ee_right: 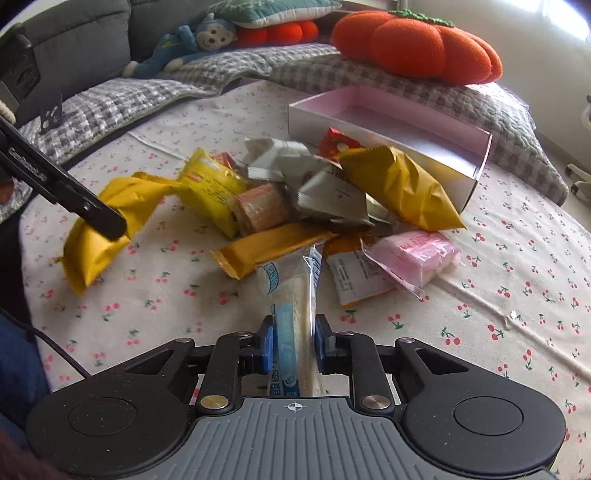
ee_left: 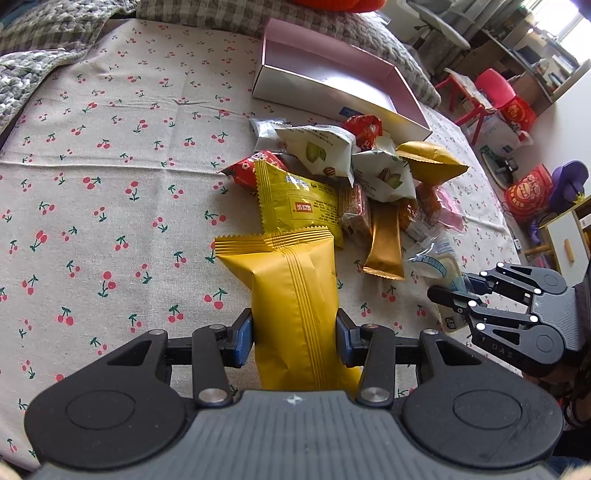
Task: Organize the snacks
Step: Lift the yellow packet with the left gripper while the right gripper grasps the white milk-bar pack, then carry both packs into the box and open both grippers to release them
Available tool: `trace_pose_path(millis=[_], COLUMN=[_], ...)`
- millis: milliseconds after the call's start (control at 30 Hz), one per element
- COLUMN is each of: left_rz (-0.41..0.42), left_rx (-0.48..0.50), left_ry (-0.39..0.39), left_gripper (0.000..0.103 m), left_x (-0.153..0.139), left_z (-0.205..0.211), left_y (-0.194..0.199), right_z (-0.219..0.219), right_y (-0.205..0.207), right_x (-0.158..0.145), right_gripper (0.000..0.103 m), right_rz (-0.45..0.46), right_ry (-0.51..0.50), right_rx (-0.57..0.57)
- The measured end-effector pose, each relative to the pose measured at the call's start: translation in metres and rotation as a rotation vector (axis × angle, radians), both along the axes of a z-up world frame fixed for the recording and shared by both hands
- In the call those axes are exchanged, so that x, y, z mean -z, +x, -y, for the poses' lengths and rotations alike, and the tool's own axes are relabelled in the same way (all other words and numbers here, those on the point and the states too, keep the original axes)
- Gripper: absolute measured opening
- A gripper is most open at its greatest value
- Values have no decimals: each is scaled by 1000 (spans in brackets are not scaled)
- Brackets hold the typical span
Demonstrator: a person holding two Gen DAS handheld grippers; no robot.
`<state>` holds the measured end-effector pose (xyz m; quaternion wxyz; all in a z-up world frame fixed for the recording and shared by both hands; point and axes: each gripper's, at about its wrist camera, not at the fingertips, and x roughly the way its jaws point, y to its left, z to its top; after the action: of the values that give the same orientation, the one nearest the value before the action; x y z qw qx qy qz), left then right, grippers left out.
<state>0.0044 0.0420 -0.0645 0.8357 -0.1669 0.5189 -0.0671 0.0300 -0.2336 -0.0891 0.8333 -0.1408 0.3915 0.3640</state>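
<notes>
We see both fisheye views bowed at the edges, daylight blooming from a window (ee_left: 576, 18) at upper right, soft shadows beneath the snack pile (ee_right: 295, 206), and slight motion blur there in the right-wrist view.

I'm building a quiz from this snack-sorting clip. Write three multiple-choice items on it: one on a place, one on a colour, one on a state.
1. Where does the open box lie relative to the snack pile?
A. Beyond it
B. Under it
C. Far from it, on the floor

2. What colour is the packet in the left tongs?
A. Pink
B. Yellow
C. Green

3. What is in the box?
A. Filled with snacks
B. Lidded shut
C. No snacks visible in the part of the inside that shows

Key:
1 A, the box sits just behind the heap on the cherry-print cloth.
2 B, a yellow wrapper sits between the pads.
3 C, only its bare pink lining shows.
</notes>
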Motion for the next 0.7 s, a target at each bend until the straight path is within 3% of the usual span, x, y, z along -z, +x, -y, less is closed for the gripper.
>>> trace_pose_path(millis=[167, 700], left_rz=[31, 81], left_rx=[3, 19], left_ry=[11, 75], left_gripper=[41, 41], left_x=[-10, -13], left_z=[1, 0], left_y=[-1, 15], right_z=[0, 23], right_y=[0, 3], right_x=[-15, -3], right_gripper=[19, 19], right_rz=[1, -9], right_ry=[25, 146], right_rx=[38, 211])
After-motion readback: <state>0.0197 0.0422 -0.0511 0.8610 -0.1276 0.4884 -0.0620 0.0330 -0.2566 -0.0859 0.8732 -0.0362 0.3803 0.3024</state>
